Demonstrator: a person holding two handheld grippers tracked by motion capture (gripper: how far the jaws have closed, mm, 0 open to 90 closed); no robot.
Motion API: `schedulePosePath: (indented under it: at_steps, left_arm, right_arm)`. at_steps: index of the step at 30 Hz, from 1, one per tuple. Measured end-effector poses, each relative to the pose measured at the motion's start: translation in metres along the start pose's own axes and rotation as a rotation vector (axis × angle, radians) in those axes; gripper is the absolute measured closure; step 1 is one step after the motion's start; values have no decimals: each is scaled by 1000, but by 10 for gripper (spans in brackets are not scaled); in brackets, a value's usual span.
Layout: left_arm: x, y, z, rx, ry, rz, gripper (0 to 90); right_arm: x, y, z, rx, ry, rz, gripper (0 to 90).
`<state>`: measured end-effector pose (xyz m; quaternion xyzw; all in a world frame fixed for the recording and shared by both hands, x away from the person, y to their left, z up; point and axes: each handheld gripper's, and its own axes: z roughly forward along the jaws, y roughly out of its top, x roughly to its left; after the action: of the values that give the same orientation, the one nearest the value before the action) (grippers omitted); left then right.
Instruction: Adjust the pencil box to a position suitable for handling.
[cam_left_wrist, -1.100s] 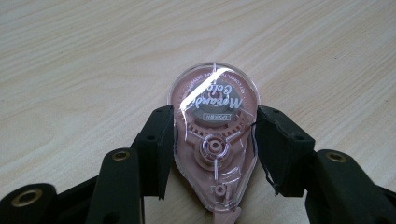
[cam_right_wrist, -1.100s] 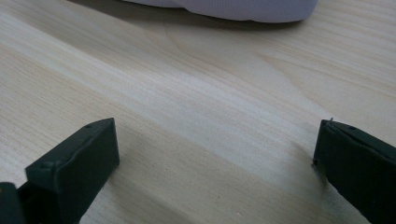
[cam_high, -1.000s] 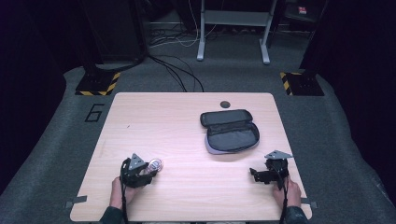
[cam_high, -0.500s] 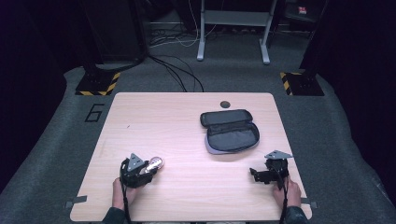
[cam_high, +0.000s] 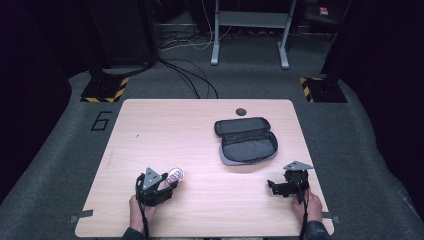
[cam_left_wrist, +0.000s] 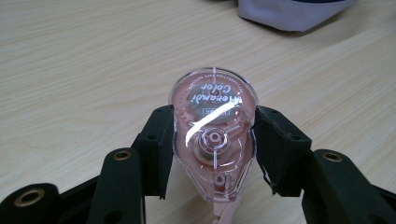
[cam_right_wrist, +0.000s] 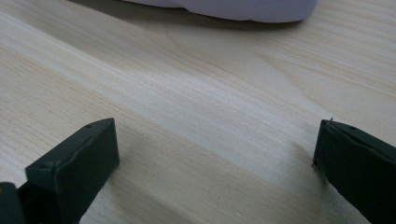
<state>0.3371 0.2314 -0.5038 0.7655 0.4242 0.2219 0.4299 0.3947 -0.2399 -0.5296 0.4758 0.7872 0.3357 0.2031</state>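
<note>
Left gripper (cam_left_wrist: 212, 154): you have it clamped on the pink correction tape dispenser (cam_left_wrist: 213, 140), pads pressing both its sides
Dispenser: near the table's (cam_high: 165, 130) front left
Right gripper (cam_right_wrist: 215, 163): your jaws stand wide apart over bare wood
Pencil case (cam_high: 247, 141): lies unzipped beyond both grippers

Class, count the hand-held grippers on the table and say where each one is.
2. The left hand-held gripper is at the near left of the table, clamped on a pink correction tape dispenser. The right hand-held gripper is at the near right, jaws apart.
</note>
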Motion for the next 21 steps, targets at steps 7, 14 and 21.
schedulePosePath:
  at_steps: [7,14,21]
  left_arm:
    - [-19,-9,11,17,-13,-4,497]
    - [-27,-14,14,35,-24,5,496]
    - [-29,-16,16,61,-18,18,494]
  right_arm:
    - [0,0,0,0,0,0,0]
    - [0,0,0,0,0,0,0]
    - [1,0,0,1,0,4,0]
